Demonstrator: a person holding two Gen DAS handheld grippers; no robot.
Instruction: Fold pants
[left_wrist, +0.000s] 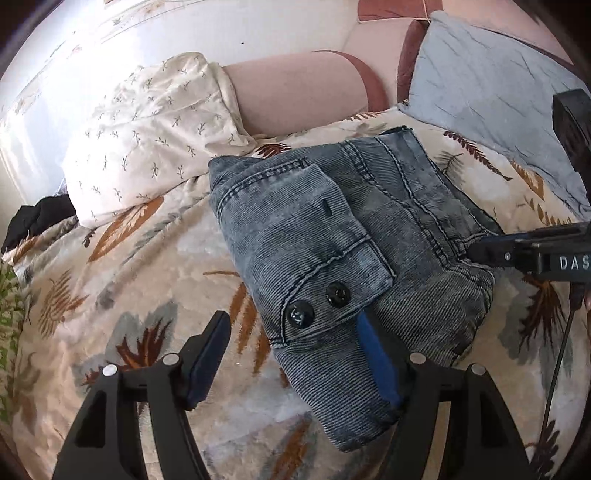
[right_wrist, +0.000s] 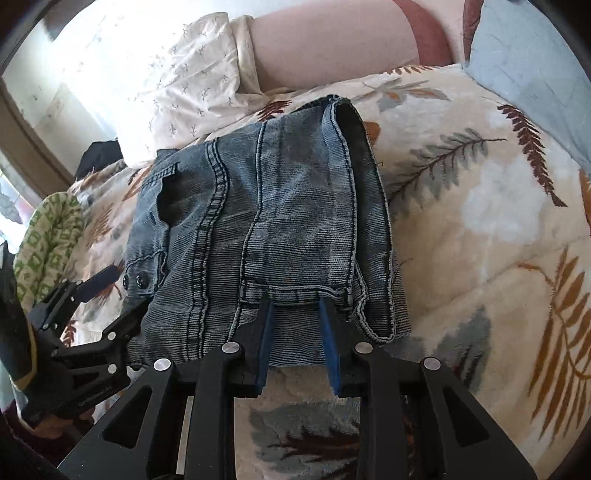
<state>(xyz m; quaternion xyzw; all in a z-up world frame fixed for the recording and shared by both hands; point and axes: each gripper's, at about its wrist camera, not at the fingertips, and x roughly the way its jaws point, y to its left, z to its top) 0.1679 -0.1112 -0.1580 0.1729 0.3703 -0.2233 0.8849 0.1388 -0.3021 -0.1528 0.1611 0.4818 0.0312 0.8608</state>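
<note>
Both claws hang at the near edge of the folded pants (right_wrist: 258, 221): my left gripper (left_wrist: 291, 332) spread wide with nothing between its pads, my right gripper (right_wrist: 297, 314) only a little apart over the near hem, and I see no cloth pinched there. I judge that I have let go because the bundle sits as it should and needs no more holding.

Under it all is the bedspread (right_wrist: 480, 221), a soft plush cloth in cream with rust and grey fern leaves; it gives a broad flat bed to fold on. Against the padded pink headboard (left_wrist: 295, 96) lean two pillows, a white sprigged pillow (left_wrist: 147, 136) and a creased pale blue pillow (left_wrist: 487, 85), both well apart from my work.

My pants lie in the middle of the bedspread as a thick squarish packet of grey-blue washed denim, finely ribbed, with dark double seams. On the left side a pocket flap (left_wrist: 314, 236) lies over the top, closed by two black buttons (left_wrist: 317, 304), round and glossy.
</note>
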